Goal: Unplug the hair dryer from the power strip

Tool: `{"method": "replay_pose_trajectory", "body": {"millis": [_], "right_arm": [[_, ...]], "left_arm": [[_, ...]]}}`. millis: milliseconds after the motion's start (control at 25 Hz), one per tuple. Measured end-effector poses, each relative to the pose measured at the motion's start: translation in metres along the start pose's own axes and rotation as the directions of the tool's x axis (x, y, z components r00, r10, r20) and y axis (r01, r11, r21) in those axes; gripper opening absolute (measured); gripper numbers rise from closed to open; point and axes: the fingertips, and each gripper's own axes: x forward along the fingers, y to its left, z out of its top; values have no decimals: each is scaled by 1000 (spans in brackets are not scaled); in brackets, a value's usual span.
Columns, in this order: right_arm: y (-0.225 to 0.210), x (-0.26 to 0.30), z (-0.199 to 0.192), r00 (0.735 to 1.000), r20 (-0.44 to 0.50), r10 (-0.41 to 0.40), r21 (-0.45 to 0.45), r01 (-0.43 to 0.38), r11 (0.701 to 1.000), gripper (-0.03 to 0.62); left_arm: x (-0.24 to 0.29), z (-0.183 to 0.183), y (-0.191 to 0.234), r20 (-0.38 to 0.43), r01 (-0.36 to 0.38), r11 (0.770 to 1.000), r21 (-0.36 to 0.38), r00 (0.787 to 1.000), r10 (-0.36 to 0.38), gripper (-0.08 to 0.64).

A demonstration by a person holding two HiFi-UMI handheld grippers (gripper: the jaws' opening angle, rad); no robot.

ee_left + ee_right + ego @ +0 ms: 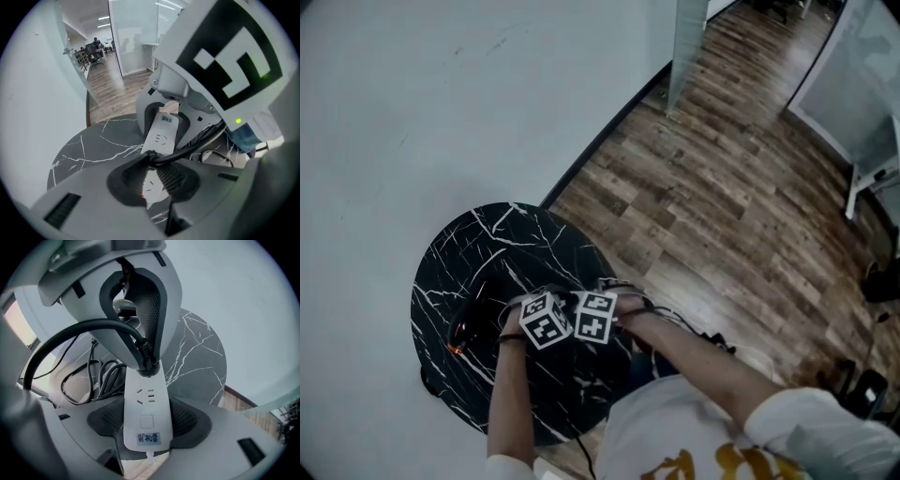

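Power strip [145,411] on table [201,357], plug [146,367] in it

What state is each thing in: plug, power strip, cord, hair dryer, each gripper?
plug: seated in the power strip.
power strip: gripped at its labelled end.
cord: loose loops on the table.
hair dryer: lying on the table.
left gripper: shut on plug.
right gripper: shut on power strip.

I saw the white power strip [145,404] lying flat on the black marbled worktop [197,357], label at near end. Black plug [147,364] w/ cord [70,331] sat in the socket at opp. end.
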Motion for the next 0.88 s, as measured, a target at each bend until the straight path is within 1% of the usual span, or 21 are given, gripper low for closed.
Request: {"method": "replay_pose_trajectory", "body": {"millis": [80,160,240,320,360,400,520,560,600,640,680,760,840,880], "right_arm": [[-1,1,1,1000,12,1,10,-2,1000,272],[-1,1,1,1000,11,8,18,-9,1000,272],[0,1,1,1000,6,13,15,-13,1000,272],[0,1,1,1000,5,7,7,-7,1000,272],[-1,1,1,1000,7,3,4,-3,1000,272],[-1,1,1,1000,10,2,3,-2,1000,272],[-2,1,1,1000,31,2,8,-2,1000,272],[-3,1,1,999,35,1,11,-1,1000,272],[-3,1,0,999,32,1,14,-1,1000,272],[-2,1,0,1000,23,2,15,-2,1000,272],[-2,1,-1,1000,14,4,15,-4,1000,272],[0,1,0,1000,7,5,8,-5,1000,272],[1,2,0,1000,10,2,2,-2,1000,272],[1,2,-1,1000,11,-1,1,1,1000,272]], "left_arm": [[-1,1,1,-16,28,1000,9,999,-28,55],[-2,0,1,-41,34,999,31,999,-33,55],[-3,-1,1,-49,13,999,50,999,-11,54],[-2,-2,1,-26,-22,999,45,999,23,54],[-1,-2,1,-11,-22,999,30,1000,22,54],[0,-2,1,1,-7,1000,9,1000,7,54],[2,-1,4,22,81,994,-73,997,-80,57],[2,0,5,29,104,990,-95,994,-102,58],[1,1,5,32,113,988,-101,993,-110,60],[1,1,4,27,104,991,-90,994,-102,58],[0,1,3,17,78,995,-66,997,-77,58],[-1,-1,-1,1,5,1000,-28,1000,-5,57],[-1,-1,-2,11,-40,998,-38,999,41,57],[0,-1,-2,20,-36,998,-51,999,37,57]]}}
